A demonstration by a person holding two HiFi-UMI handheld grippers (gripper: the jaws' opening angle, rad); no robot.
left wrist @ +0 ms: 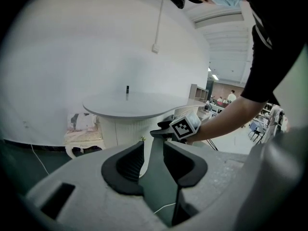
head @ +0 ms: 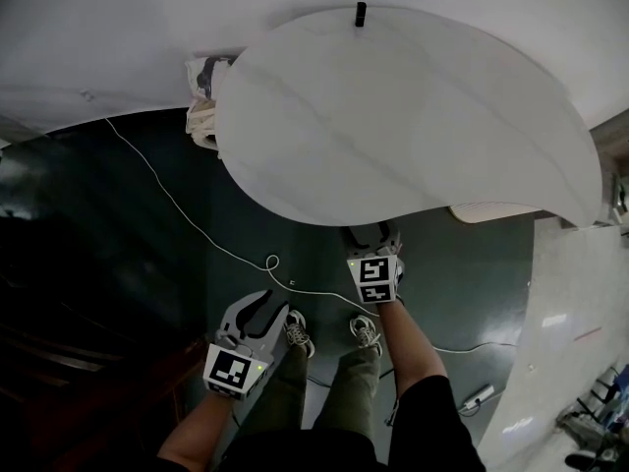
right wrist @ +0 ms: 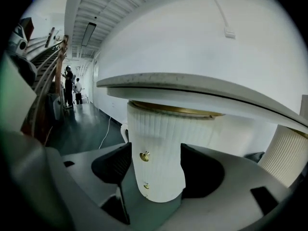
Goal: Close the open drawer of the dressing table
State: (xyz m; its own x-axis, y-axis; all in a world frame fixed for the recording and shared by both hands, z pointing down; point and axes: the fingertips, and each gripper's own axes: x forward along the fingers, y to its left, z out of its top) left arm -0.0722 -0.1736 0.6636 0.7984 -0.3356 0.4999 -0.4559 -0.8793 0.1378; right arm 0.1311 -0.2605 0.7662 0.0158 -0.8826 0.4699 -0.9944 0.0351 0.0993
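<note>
The white dressing table [head: 413, 116] has a rounded top over a ribbed white drawer column [right wrist: 159, 129] with small gold knobs [right wrist: 144, 156]. In the head view my right gripper [head: 372, 236] reaches under the table's near edge. Its jaws stand wide open, with the ribbed knobbed front [right wrist: 163, 177] right between and ahead of them; I cannot tell whether the pads touch it. My left gripper [head: 267, 305] hangs lower left, away from the table, open with nothing between its jaws [left wrist: 153, 146]. From the left gripper view the right gripper [left wrist: 161, 133] sits at the ribbed base [left wrist: 122, 129].
A small black object [head: 360, 14] stands on the tabletop's far edge. A cushioned stool [head: 201, 96] sits at the table's left. A white cable [head: 197, 229] runs over the dark floor past the person's shoes [head: 366, 334]. Another white surface [head: 580, 342] lies to the right.
</note>
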